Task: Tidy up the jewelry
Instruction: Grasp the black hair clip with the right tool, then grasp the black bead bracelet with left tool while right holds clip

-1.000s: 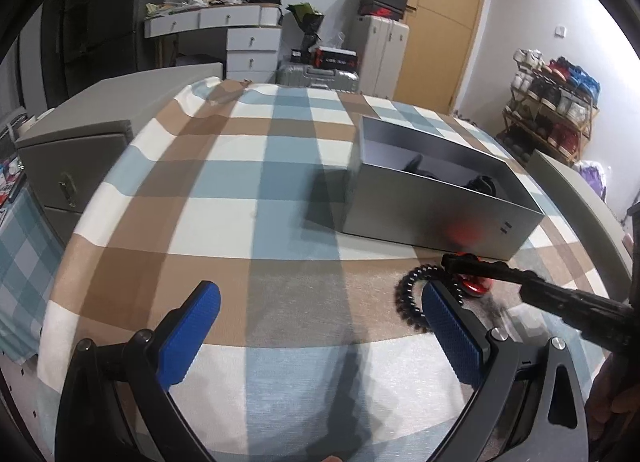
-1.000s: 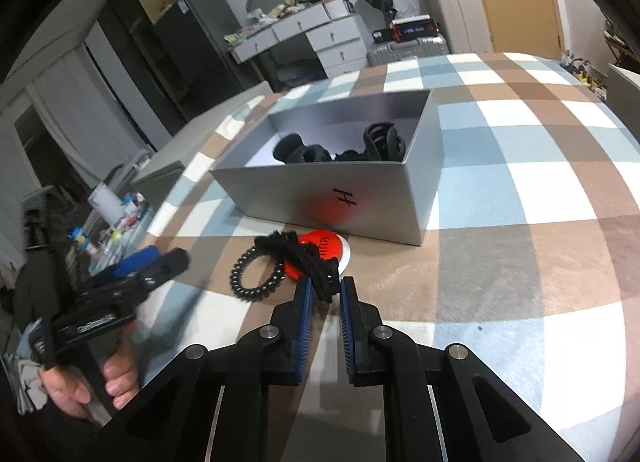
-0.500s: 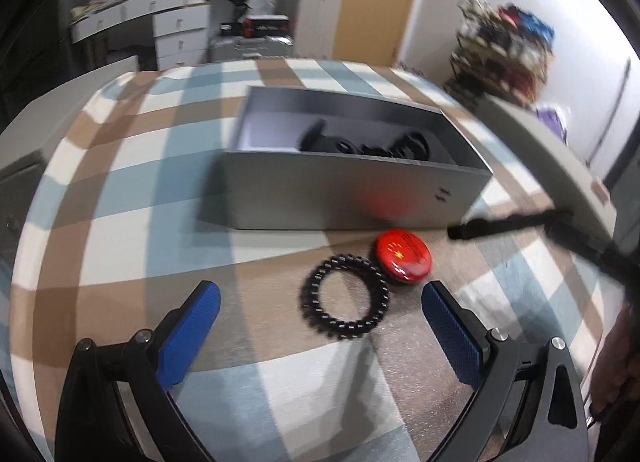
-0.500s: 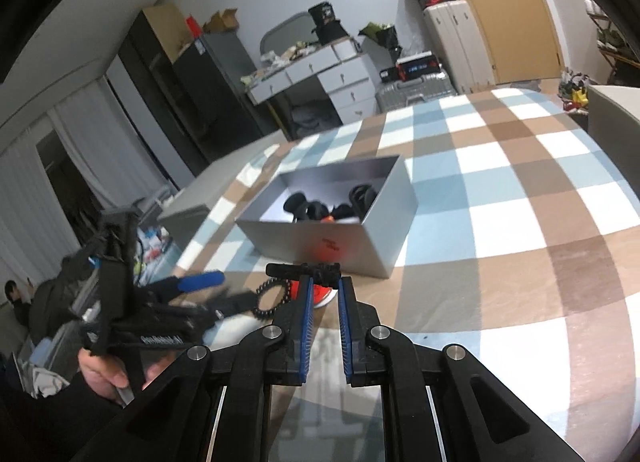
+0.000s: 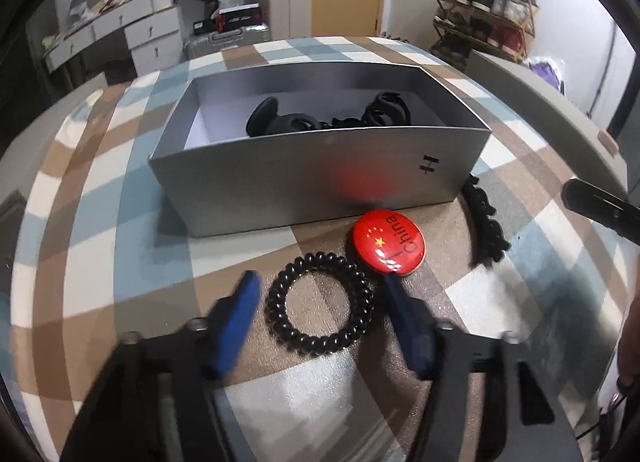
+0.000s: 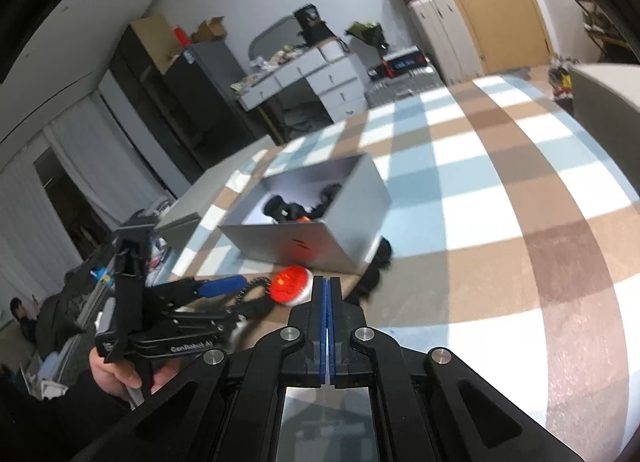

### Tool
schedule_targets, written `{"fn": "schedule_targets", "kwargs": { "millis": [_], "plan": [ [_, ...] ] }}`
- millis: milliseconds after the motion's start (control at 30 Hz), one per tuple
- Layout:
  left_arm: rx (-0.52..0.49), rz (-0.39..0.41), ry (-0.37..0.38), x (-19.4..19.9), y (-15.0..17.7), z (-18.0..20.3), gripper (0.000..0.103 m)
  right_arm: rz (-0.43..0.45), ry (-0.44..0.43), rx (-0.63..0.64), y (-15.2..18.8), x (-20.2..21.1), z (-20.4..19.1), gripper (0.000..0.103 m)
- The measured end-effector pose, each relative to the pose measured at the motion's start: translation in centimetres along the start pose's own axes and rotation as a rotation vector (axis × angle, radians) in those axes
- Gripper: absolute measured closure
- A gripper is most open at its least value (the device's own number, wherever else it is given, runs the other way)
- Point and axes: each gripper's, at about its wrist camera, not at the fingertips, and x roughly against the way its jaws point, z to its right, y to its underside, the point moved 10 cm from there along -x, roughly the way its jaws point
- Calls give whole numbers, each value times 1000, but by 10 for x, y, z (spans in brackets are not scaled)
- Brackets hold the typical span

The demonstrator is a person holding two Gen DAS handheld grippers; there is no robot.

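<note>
Beside the grey open box [image 5: 320,166] on the checked tabletop [image 5: 120,246], the left gripper [image 5: 316,302] straddles, fingers spread, a light, springy black coiled hair tie [image 5: 320,304], best pinched across its ring; right gripper [image 6: 327,302] clenched empty.

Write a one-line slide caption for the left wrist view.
Open left gripper straddles black coil hair tie beside red China badge, before grey box.
</note>
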Motion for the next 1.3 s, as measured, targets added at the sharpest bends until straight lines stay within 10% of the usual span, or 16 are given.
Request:
{"fn": "schedule_targets", "kwargs": {
  "millis": [467, 1067, 1300],
  "plan": [
    [20, 24, 53, 13, 7, 1, 80, -95, 101, 10, 4, -36, 5, 66],
    [104, 90, 8, 37, 7, -20, 80, -178, 323, 161, 4, -79, 9, 66],
    [110, 107, -3, 44, 9, -22, 80, -170, 363, 209, 4, -81, 10, 82]
  ]
}}
